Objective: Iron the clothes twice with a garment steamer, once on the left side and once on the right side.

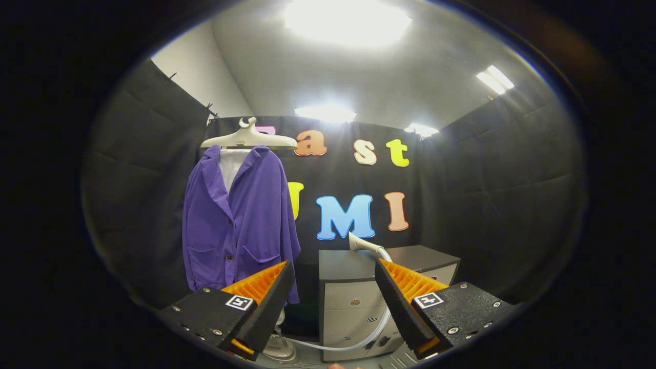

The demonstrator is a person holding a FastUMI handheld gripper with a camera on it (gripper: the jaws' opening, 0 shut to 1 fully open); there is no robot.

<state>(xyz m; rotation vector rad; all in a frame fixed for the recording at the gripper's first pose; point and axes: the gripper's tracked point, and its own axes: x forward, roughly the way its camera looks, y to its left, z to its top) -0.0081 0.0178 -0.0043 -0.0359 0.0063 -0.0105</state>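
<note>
The gripper [333, 271] gapes empty; one purple jacket [238, 220] (on one hanger [249, 137]), one steamer head [365, 244] atop one cabinet [353, 302].

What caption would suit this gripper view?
Open gripper faces a purple jacket on a hanger; steamer head rests on a cabinet.

A makeshift recording booth indoors: black cloth walls [492, 174] clipped up on three sides, bright ceiling light panels [346, 21] overhead, and a grey drawer cabinet [353, 302] standing low at centre.

grey drawer cabinet [353, 302] | against black cloth wall [487, 179] | ceiling lights [348, 20] on
</note>
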